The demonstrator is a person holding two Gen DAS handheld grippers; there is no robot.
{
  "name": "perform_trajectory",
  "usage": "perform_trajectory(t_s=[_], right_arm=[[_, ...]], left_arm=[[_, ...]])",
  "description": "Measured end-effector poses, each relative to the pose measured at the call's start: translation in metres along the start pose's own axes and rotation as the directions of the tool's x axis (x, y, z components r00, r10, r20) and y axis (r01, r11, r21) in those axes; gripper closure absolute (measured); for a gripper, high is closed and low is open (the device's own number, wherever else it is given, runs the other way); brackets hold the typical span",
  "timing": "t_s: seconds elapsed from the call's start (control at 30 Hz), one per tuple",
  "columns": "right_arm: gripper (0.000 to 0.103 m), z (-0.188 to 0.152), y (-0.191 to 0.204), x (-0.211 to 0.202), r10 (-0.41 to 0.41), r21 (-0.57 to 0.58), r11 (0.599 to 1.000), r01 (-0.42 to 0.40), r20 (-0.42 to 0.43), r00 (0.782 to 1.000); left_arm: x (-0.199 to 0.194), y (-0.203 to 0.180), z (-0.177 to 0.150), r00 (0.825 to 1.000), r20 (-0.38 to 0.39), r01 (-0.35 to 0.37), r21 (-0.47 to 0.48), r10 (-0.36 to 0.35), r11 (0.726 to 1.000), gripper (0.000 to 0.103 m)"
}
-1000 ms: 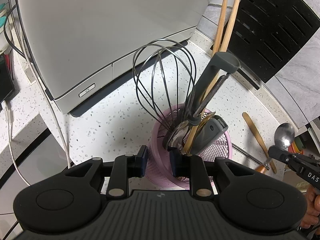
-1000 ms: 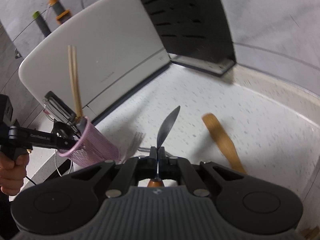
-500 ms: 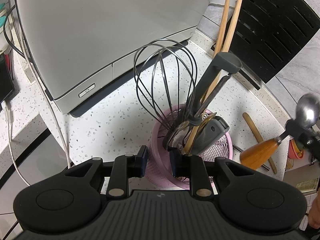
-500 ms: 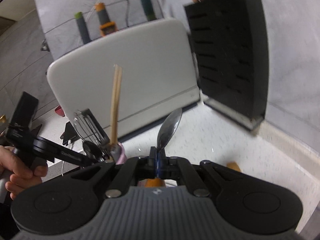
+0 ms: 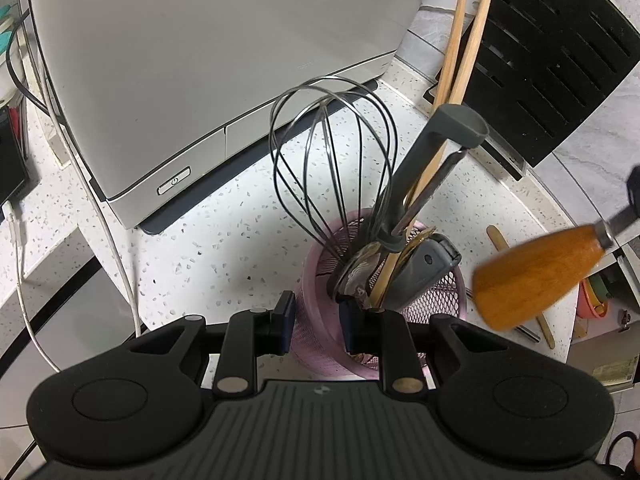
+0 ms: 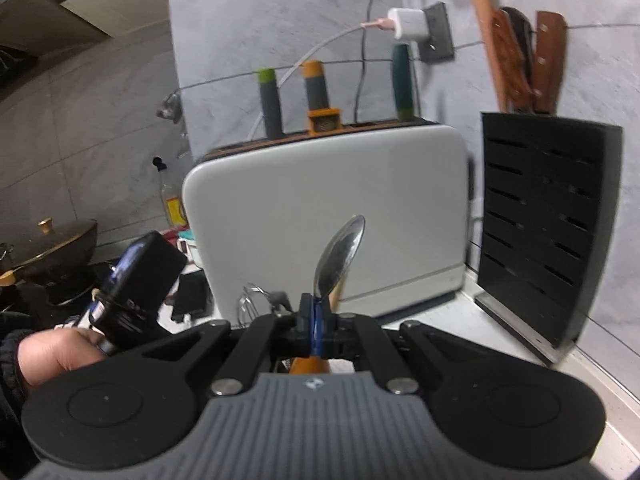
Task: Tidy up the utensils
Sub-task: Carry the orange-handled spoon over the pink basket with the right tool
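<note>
Speckled counter: right gripper (image 6: 316,322) clamped on stiff, light spoon (image 6: 340,252) at slick neck; left gripper (image 5: 316,320) pinching pink holder (image 5: 320,276) rim.

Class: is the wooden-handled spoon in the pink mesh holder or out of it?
Out. The spoon hangs beside the pink mesh holder, clamped in the right gripper.

left claw (image 5: 316,326) angled steeply down, jaws part open, clamping holder rim. right claw (image 6: 318,322) near level, jaws clamped shut on spoon.
</note>
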State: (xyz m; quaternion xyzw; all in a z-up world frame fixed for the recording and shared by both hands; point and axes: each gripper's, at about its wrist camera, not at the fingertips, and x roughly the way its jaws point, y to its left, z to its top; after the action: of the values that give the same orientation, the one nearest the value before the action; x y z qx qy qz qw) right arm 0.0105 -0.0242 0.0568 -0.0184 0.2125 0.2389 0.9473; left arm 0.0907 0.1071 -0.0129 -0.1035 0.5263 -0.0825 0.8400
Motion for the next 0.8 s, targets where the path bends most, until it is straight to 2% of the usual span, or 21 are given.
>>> perform_trajectory(t_s=[0.1,0.33,0.43,0.6,0.77,0.8], right_arm=[[0.103,-0.002,0.006,0.008,0.008,-0.008,1.000,-0.008,0.006,1.000],[0.103,-0.013,0.014,0.028,0.027,-0.043,0.999,-0.030,-0.060,0.998],[0.103,-0.020,0.023,0.036,0.009,-0.122,0.992,-0.020,-0.090,0.996],[0.103,-0.040,0.042,0.045,-0.014,-0.309,0.951,-0.028,-0.132,0.991],[0.103,-0.061,0.040,0.066,-0.022,-0.323,0.944,-0.065,-0.258,0.966],[0.103,-0.066,0.038,0.069,-0.022,-0.314,0.947,-0.062,-0.258,0.966]], left_arm=[[-0.001,0.001,0.000,1.000,0.000,0.007,0.001,-0.007,1.000,0.078],[-0.002,0.001,0.000,1.000,0.001,0.019,0.006,-0.019,1.000,0.078],[-0.003,0.001,0.001,1.000,0.004,0.021,0.005,-0.022,1.000,0.078],[-0.005,0.002,0.000,1.000,0.010,0.020,0.002,-0.020,1.000,0.079],[-0.006,0.003,-0.001,0.999,0.010,0.030,0.001,-0.030,1.000,0.080],[-0.006,0.003,-0.001,0.999,0.010,0.030,0.002,-0.030,1.000,0.080]])
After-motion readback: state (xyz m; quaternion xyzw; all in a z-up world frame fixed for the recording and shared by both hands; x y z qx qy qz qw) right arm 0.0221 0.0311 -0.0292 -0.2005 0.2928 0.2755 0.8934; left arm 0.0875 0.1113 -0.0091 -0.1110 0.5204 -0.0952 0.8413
